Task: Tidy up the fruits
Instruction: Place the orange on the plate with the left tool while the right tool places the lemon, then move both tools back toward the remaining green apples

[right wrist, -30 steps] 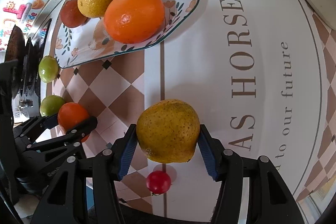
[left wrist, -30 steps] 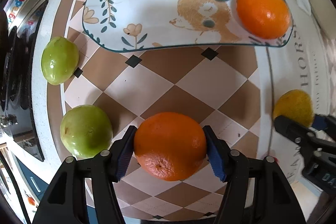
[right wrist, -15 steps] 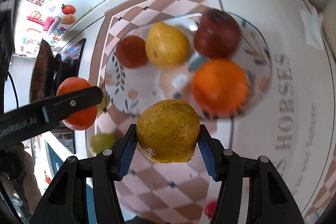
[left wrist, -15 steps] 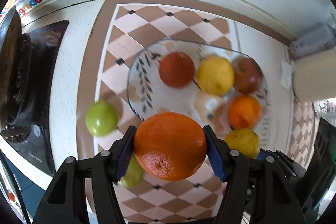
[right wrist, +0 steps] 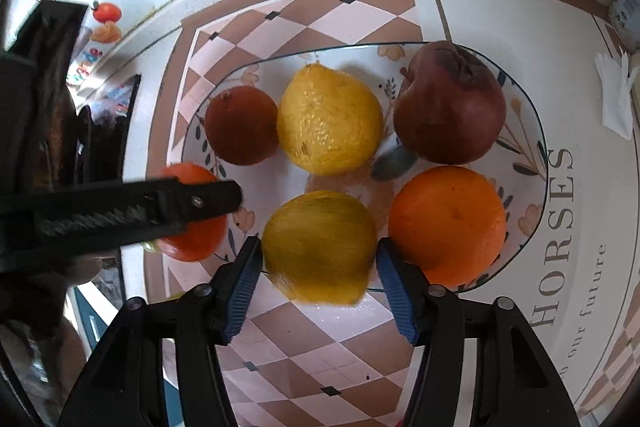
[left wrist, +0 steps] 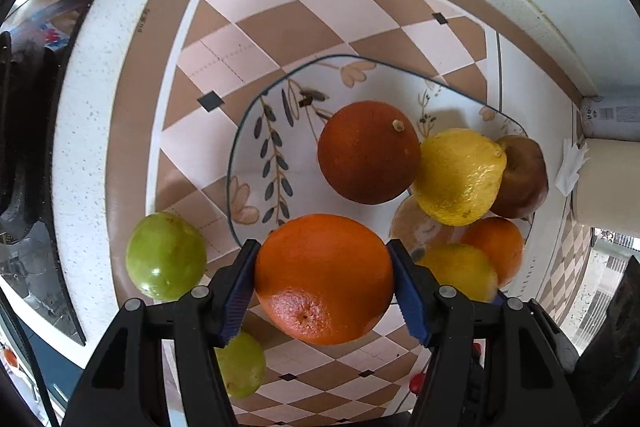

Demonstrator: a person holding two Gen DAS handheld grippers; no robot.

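My left gripper (left wrist: 323, 277) is shut on an orange (left wrist: 324, 277) and holds it above the near left rim of the flowered plate (left wrist: 256, 163). My right gripper (right wrist: 319, 247) is shut on a yellow-green pear (right wrist: 319, 245), blurred, over the plate's near edge (right wrist: 532, 227). The plate holds a dark red-orange fruit (left wrist: 368, 151), a lemon (left wrist: 458, 177), a dark red apple (right wrist: 448, 107) and an orange (right wrist: 446, 225). The left gripper with its orange (right wrist: 192, 215) shows at the left of the right wrist view. Two green fruits (left wrist: 166, 255) (left wrist: 240, 363) lie on the counter.
The checkered mat (left wrist: 280, 19) covers the counter under the plate. A stove (left wrist: 24, 131) stands at the left. A white tissue (right wrist: 616, 95) and a roll (left wrist: 608, 183) lie at the right. A small red fruit (left wrist: 417, 382) sits on the mat near me.
Both grippers have lifted their fruit off the counter and carried it toward the plate. Since half a second ago both have dropped closer to the plate.
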